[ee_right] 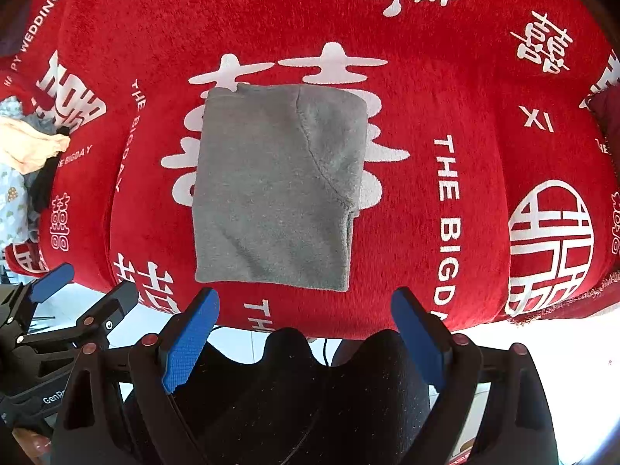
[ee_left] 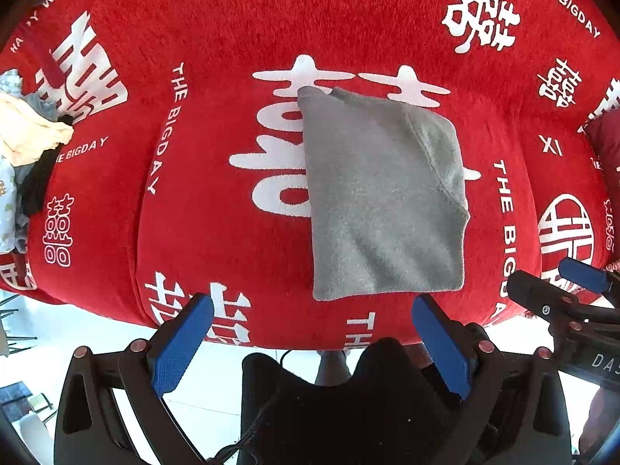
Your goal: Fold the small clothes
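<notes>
A small grey garment (ee_left: 379, 197) (ee_right: 275, 190) lies folded into a neat rectangle on the red printed cloth (ee_left: 240, 31) (ee_right: 465, 89), flat, with a sleeve seam showing on top. My left gripper (ee_left: 314, 310) hovers above the garment's near edge, pointing down, jaws wide apart, blue pads empty. My right gripper (ee_right: 306, 304) hangs likewise above the near edge, open and holding nothing. Neither touches the garment. Each gripper shows at the side of the other's view: the right gripper (ee_left: 562, 283), the left gripper (ee_right: 93, 286).
A heap of other small clothes (ee_left: 27, 147) (ee_right: 27, 155), cream, black and pale blue, lies at the left edge of the cloth. A dark red cushion (ee_left: 604, 139) sits at the right. The person's dark-trousered legs (ee_right: 310, 395) stand by the cloth's near edge.
</notes>
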